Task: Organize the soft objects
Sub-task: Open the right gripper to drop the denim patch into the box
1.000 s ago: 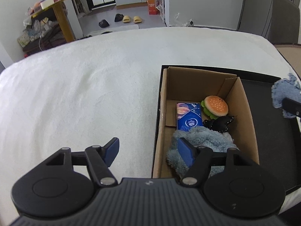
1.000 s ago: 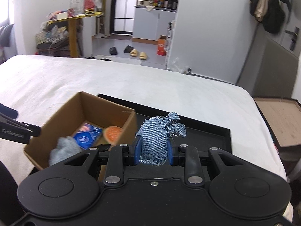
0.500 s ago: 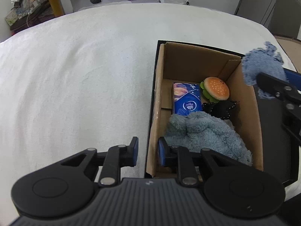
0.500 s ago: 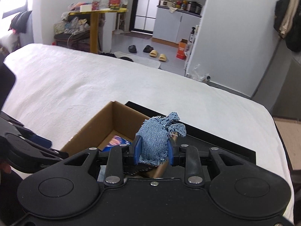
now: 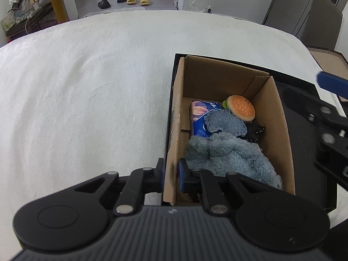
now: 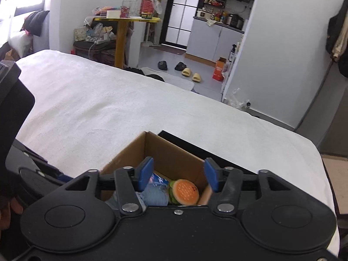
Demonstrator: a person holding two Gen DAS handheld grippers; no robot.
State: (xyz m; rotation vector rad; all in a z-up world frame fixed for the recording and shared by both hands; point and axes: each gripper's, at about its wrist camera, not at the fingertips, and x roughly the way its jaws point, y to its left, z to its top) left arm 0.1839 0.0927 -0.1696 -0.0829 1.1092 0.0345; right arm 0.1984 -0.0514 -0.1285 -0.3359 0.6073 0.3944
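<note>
Box: open brown cardboard box [image 5: 219, 82] on a flat black tray [image 5: 304, 152], on a bed with a white fleecy cover [image 5: 87, 87].
Left gripper [image 5: 171, 170]: fingers just closed, clamped on the box's near left wall.
Right gripper [image 6: 178, 175]: fingers just opened, apart above the box, nothing between them.
Frayed blue denim scrap [image 5: 224, 124]: inside the box, below the right fingers, lying on a blue packet [image 5: 199, 117] beside a plush hamburger [image 5: 240, 108] and fluffy grey-blue cloth [image 5: 230, 156].
</note>
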